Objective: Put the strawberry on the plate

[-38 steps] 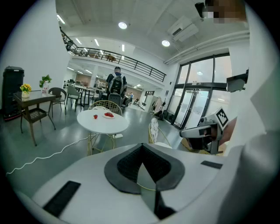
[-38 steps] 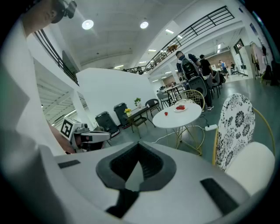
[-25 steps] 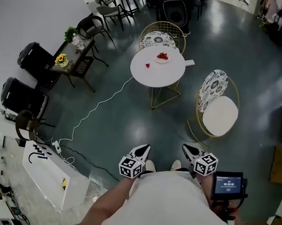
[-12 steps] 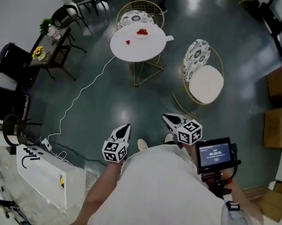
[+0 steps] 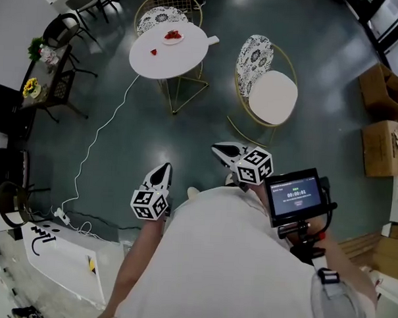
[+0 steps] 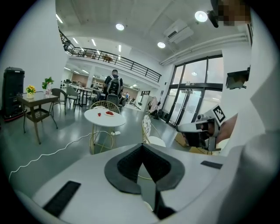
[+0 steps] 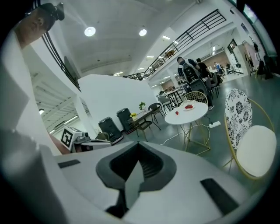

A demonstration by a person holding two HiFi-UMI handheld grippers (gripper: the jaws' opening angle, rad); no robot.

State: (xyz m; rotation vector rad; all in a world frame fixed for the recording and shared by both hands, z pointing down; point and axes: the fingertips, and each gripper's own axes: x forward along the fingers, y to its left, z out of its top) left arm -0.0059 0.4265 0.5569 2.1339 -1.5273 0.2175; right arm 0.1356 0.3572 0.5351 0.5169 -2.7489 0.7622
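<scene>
Glossy dark floor [image 5: 207, 116], open hall. Left gripper [image 5: 162, 173]: jaws together, empty. Right gripper [image 5: 220, 149] beside it: jaws together, empty. Strawberry [image 5: 153, 52] lies on round white table [image 5: 184, 52] well ahead of both grippers, apart from the plate [image 5: 173, 36], to its left.

Ahead of you stands a white-cushioned chair [image 5: 273, 97]; boxes [image 5: 384, 140] lie to your right, yellow flowers [image 5: 32, 86] far left.

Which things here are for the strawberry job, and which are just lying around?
For the job: lone strawberry on the round table; plate, already holding red fruit; left claw and right claw, both shut and empty.
Just around: gold chair, white floor cable, side table with flowers, cardboard boxes.
</scene>
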